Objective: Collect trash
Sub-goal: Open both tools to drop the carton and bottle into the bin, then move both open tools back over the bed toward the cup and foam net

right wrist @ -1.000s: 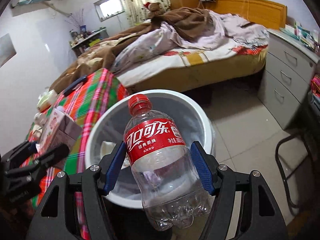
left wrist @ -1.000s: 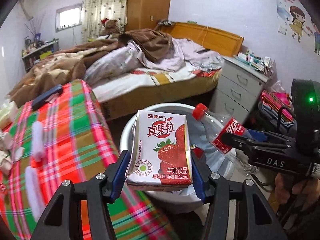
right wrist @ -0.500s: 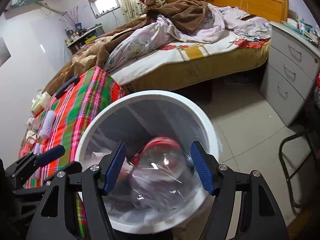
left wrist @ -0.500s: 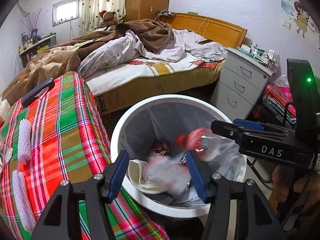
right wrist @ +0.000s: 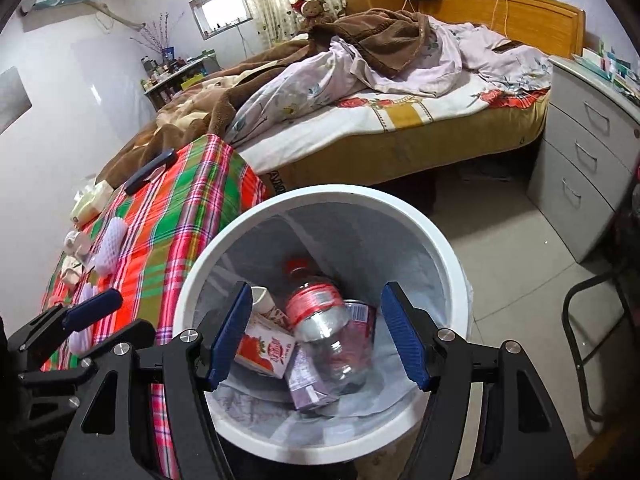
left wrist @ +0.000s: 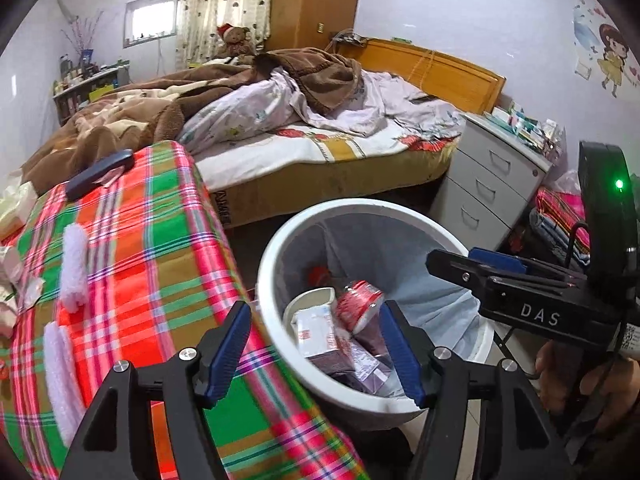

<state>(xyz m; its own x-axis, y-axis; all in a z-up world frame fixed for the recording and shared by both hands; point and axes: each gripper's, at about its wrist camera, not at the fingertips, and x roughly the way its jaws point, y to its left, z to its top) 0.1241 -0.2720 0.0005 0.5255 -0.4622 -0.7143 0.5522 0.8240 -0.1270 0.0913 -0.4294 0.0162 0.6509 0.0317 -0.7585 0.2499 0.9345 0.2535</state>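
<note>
A white trash bin (right wrist: 444, 248) (left wrist: 276, 240) with a pale liner stands on the floor beside the plaid table. Inside it lie a clear cola bottle (right wrist: 324, 320) (left wrist: 360, 306) with a red label and a strawberry milk carton (right wrist: 266, 350) (left wrist: 316, 328), among other cartons. My right gripper (right wrist: 316, 334) hangs open over the bin with nothing between its fingers. My left gripper (left wrist: 316, 354) is over the bin's left rim, its jaws opening and empty. The right gripper (left wrist: 476, 260) also shows at the right of the left wrist view.
The table with the red-green plaid cloth (left wrist: 132, 264) carries white foam sleeves (left wrist: 74, 264), crumpled tissues (right wrist: 76, 244) and a dark remote (left wrist: 98, 174). A bed (left wrist: 320, 148) lies behind, a grey drawer unit (right wrist: 580, 160) to the right, a black chair frame (right wrist: 592, 352) near the bin.
The milk carton left my left gripper and the cola bottle left my right gripper; both fell and now lie in the bin. Both grippers stayed over it.
</note>
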